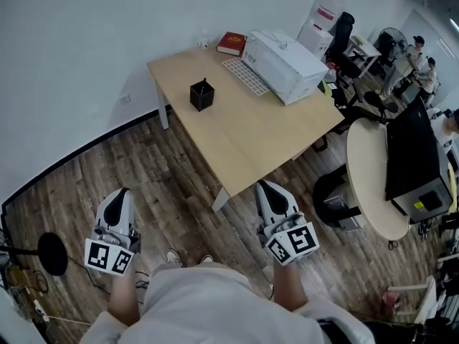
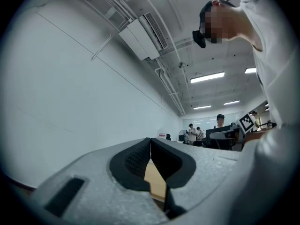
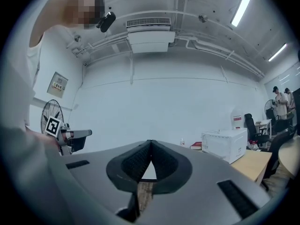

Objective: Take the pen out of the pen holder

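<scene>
The left gripper (image 1: 118, 193) and right gripper (image 1: 267, 186) have their fingers (image 3: 133, 162) closed and empty. Well ahead of them on the desk (image 1: 251, 135), the pen (image 1: 204, 84) stands in the pen holder (image 1: 201, 97). Approach, open one gripper's fingers early, grip the pen's top and lift straight up.

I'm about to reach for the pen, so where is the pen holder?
In the head view the black pen holder stands on the left part of the wooden table, left of the white keyboard.
</scene>
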The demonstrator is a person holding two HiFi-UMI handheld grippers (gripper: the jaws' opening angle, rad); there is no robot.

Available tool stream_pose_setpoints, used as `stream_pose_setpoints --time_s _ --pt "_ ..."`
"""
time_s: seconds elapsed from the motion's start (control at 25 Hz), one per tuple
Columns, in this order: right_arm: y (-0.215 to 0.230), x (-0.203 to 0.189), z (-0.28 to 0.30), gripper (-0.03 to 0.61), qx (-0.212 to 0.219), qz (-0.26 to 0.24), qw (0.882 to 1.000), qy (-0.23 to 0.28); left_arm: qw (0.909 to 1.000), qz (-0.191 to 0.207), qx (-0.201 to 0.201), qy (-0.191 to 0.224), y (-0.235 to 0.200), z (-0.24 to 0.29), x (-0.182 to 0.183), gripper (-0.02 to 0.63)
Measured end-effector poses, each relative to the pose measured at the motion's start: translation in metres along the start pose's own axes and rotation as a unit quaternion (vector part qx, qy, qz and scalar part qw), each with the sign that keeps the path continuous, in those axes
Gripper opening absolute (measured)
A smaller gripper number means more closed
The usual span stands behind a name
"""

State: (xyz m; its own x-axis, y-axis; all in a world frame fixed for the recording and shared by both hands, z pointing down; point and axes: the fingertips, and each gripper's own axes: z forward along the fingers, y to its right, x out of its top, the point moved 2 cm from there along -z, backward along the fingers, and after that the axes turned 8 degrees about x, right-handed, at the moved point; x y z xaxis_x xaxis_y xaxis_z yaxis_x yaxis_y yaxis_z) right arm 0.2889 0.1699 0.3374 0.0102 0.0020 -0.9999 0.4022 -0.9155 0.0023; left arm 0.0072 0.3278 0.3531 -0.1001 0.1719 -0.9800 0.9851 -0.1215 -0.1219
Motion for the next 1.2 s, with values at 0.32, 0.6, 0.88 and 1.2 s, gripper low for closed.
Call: stream_pose_setpoints --time_s 0.32,0.6,0.88,1.2 --pt "0.019 -0.012 -0.018 0.002 -0.010 0.012 1.000 0.003 0.9995 0.020 0.020 0.010 0.012 0.004 0.007 0.304" --pt "0.025 -0.028 0.000 0.002 0.002 0.037 0.999 0.004 0.9960 0.058 0.067 0.008 -0.012 0.000 0.013 0.473" --pt "0.038 -0.032 0.060 0.002 0.010 0.048 0.999 -0.001 0.9958 0.020 0.072 -0.054 -0.055 0.047 -0.040 0.474" --pt "0.103 -0.040 0.164 0.002 -0.058 0.046 0.997 -0.036 0.9979 -0.017 0.008 -0.062 -0.122 0.207 -0.077 0.474"
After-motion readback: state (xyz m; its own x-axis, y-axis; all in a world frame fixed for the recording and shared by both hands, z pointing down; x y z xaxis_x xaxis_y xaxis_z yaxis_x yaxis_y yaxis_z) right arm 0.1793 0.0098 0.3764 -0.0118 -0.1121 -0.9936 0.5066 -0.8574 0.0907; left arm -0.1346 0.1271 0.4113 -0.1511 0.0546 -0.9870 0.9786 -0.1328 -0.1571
